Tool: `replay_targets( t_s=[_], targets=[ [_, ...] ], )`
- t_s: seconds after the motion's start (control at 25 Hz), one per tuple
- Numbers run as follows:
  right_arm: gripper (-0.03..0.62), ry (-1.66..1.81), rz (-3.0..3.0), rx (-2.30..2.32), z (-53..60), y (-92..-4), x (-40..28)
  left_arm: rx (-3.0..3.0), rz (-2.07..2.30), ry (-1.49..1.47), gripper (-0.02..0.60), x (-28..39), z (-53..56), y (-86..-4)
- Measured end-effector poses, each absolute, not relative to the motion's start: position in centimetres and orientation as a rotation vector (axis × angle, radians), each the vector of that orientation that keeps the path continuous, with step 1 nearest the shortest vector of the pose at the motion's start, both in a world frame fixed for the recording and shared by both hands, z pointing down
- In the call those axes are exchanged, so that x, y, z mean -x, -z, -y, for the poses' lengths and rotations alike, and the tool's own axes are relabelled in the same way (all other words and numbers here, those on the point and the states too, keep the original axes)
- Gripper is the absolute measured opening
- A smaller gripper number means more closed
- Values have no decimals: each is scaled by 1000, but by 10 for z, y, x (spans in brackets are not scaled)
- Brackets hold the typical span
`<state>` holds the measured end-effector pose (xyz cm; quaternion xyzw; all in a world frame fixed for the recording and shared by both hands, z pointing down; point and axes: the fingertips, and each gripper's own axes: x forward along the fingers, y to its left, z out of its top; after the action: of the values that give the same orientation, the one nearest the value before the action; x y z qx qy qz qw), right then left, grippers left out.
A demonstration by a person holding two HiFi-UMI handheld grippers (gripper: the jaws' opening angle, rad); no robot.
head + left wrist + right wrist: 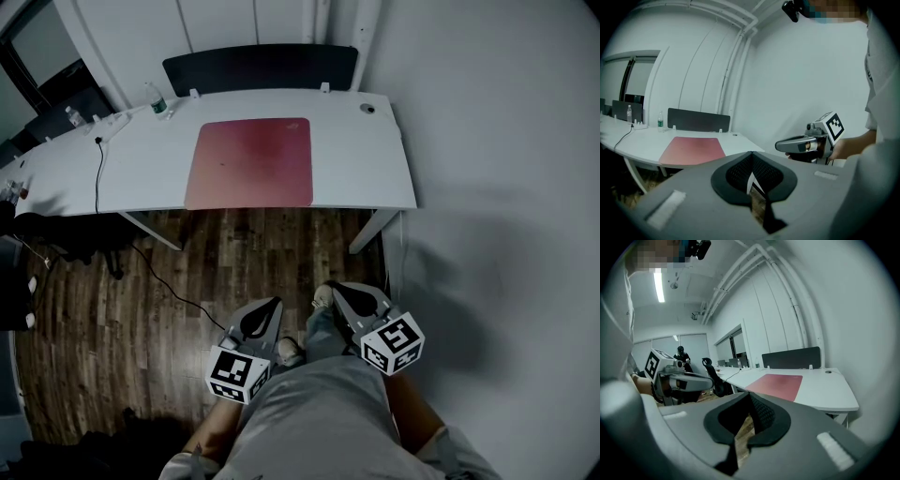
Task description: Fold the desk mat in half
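Bottom centre, the left claw (268,307) and right claw (339,291) are both clenched on nothing above the wood floor (234,253); farther off, upper centre, the red desk mat (251,162) lies flat, unfolded, on the white desk (361,159)

A white desk (375,159) stands on a dark wooden floor (234,253) beside a white wall (506,141), with a dark partition panel (260,67) upright along its far edge. Near its left end are a water bottle (157,99) and a white power strip (112,124), and a black cable (97,173) runs from near them across the top and over the front edge. In the right gripper view a black office chair (711,373) stands past the desk, a person in dark clothes (680,355) is farther back, and a strip light (659,284) glows overhead
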<state>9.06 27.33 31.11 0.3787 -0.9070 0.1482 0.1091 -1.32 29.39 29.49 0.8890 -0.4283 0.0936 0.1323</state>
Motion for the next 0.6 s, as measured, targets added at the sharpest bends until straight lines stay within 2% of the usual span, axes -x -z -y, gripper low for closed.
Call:
replay_targets(
  t_s=[0.6],
  targets=[
    [8,-388,2656,-1018,-161,-321,-106,-2550,1255,-295,18,-8,-190,-307]
  ],
)
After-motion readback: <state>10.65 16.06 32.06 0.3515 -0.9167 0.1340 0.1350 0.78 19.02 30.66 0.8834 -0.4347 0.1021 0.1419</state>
